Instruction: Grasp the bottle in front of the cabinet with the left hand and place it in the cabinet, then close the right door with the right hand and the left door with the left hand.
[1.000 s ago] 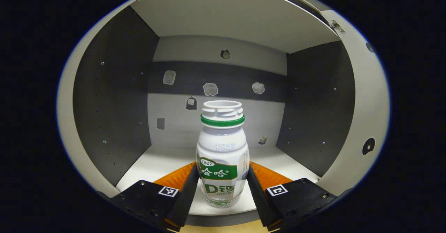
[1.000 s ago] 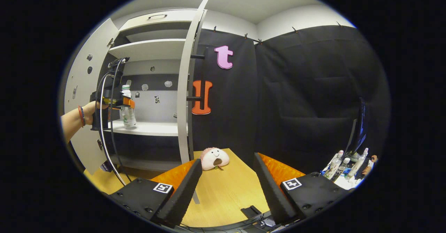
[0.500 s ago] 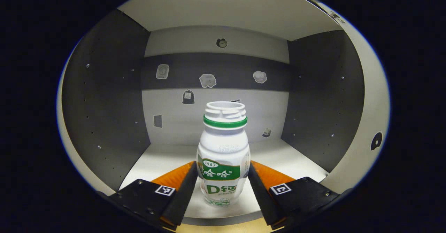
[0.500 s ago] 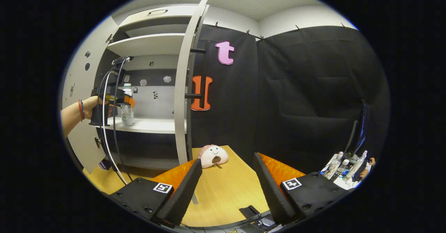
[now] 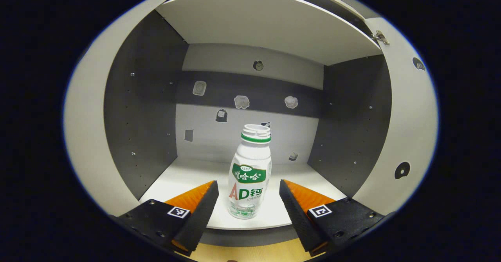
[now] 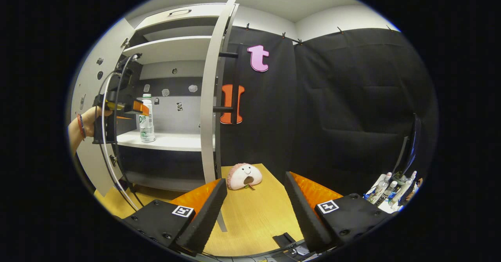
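The white plastic bottle with green neck ring (image 5: 250, 172) stands upright near the white cabinet shelf (image 5: 188, 176) front edge. Left tongs (image 5: 247, 199) spread wide, clear of it; right tongs (image 6: 254, 203) wide, empty. Risk: withdrawing tongs or the closing right door (image 6: 209, 97) could topple it.

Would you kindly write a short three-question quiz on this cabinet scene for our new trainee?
1. True or false: the left gripper is shut on the bottle.
2. Where does the bottle stand? A) on the wooden table B) on the cabinet shelf C) on top of the cabinet
3. Fill in: in the right gripper view, the right door is ____.

Key: 1. False; its fingers stand apart from the bottle. 2. B. 3. open; the right gripper hovers over the wooden table, near a plush toy.
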### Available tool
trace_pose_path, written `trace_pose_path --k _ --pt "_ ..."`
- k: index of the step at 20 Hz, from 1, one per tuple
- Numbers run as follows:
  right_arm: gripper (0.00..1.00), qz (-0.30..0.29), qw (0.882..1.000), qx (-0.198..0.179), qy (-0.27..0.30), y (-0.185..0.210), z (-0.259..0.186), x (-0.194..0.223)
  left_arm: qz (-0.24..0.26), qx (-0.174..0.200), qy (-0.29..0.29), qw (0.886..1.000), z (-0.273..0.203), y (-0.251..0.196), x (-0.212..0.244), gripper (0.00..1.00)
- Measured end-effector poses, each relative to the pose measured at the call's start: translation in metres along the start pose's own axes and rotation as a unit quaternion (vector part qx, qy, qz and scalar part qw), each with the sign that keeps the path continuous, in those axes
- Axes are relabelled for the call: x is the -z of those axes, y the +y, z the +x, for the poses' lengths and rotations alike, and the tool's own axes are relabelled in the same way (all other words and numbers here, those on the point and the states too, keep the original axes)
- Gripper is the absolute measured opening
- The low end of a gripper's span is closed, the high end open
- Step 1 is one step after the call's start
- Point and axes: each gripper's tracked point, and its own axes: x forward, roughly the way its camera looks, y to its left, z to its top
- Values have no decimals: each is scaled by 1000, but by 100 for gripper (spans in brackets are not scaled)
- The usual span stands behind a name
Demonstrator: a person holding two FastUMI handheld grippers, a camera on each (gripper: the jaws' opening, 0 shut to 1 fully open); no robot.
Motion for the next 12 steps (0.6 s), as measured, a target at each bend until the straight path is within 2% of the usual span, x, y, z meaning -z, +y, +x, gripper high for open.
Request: trace_pose_path --k 6,12 --pt "98 -2 1000 -21 -3 -11 19 2 1 -21 -40 999 -71 6 -16 95" --pt "98 -15 999 -46 -12 -25 36 6 0 -35 -79 996 -151 -11 -26 95"
